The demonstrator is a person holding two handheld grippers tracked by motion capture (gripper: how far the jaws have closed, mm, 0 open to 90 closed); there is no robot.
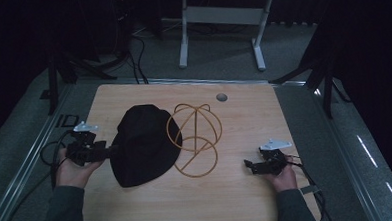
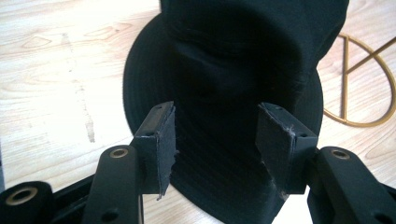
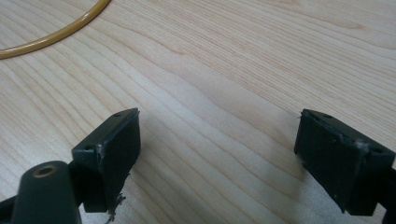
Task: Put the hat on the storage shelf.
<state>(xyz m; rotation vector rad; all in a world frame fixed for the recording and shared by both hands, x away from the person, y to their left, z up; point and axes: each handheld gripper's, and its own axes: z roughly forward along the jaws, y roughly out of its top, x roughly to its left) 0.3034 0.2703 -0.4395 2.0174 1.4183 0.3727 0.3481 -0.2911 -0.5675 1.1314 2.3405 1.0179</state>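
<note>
here, black hat (image 2: 243,70) brim between left fingers (image 2: 161,140) (parted)

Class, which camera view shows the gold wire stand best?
The high view: the whole wire stand shows, domed frame and ring base. The left gripper view catches part of its base beside the black hat; the right gripper view one curved piece.

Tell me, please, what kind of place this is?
Probably a lab or recording studio, not a home. A bare wooden table stands on grey carpet in a dark room, cables run across the floor, and a white desk frame stands behind. On the table lie a black hat and a wire stand.
</note>
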